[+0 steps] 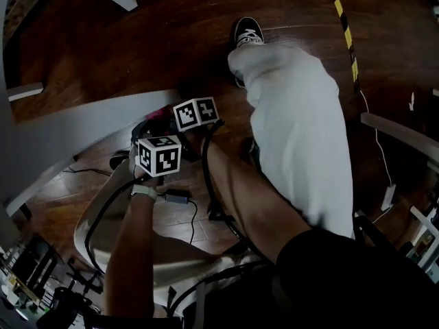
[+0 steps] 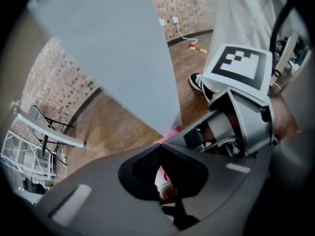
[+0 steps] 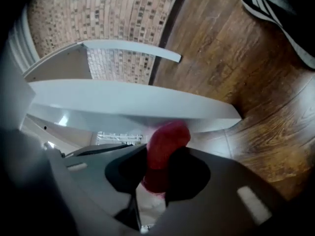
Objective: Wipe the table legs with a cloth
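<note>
- The right tongs [image 3: 162, 157] are closed on a red-pink cloth [image 3: 166, 139]. The cloth stands up between the two dark pads, and its top end presses against the lower edge of the grey counter leg [image 3: 128, 100].
- This leg is a flat grey beam. In the head view it runs slanted from the near left toward the middle, above the dark wooden floor [image 3: 231, 53].
- The left tongs [image 2: 160, 154] are closed, and their dark pads meet at the tips. A thin strip of pink and white shows in the slit behind the tips, but I cannot tell if it is pinched there.
- In the left gripper view the same leg fills the upper part, and a bit of the pink cloth shows at its lower corner. The right marker cube [image 2: 238, 65] is just to the right of it.
- In the head view both tongs are close together, just beside the leg. The left marker cube [image 1: 159, 155] is nearer to the person than the right one.
- White trousers [image 1: 295, 122] and a black shoe [image 1: 247, 31] are to the right of the tongs, with the shoe on the floor at the far side.
- A yellow-and-black striped tape [image 1: 341, 12] lies on the floor at the far right.
- A brick wall [image 3: 98, 18] stands behind the leg.
</note>
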The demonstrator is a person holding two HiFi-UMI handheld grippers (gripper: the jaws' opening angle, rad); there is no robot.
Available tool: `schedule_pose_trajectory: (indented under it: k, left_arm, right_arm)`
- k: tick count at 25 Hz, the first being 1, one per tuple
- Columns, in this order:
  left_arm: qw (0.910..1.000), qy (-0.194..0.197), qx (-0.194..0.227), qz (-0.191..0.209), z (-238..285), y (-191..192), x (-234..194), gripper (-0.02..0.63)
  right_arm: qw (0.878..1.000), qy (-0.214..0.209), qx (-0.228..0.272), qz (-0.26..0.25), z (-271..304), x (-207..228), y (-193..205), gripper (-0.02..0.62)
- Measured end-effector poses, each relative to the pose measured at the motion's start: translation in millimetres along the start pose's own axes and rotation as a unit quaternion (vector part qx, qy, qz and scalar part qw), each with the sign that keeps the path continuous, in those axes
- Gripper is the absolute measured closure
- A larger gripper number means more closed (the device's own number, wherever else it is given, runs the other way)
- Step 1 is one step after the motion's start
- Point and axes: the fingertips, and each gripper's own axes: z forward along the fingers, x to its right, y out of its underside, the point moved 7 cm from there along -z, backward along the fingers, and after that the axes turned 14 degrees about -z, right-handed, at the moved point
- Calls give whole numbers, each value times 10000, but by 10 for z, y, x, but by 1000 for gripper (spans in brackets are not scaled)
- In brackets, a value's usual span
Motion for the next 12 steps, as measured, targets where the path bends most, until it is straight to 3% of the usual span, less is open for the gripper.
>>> schedule_pose_trajectory:
  k: [4, 8, 12]
  left_arm:
    - [9957, -102, 877, 295, -510, 65, -252, 604]
    - [9860, 165, 1590, 467, -1043, 111, -433, 604]
    - [9727, 316, 2212, 633, -1574, 250, -542, 604]
  right_arm:
    - [9944, -106, 881, -575, -24, -545, -1, 503]
    - [9797, -366, 1634, -1101, -210, -1213, -218, 500]
    - [9640, -374, 1962, -1757, -447, -1961, -214, 500]
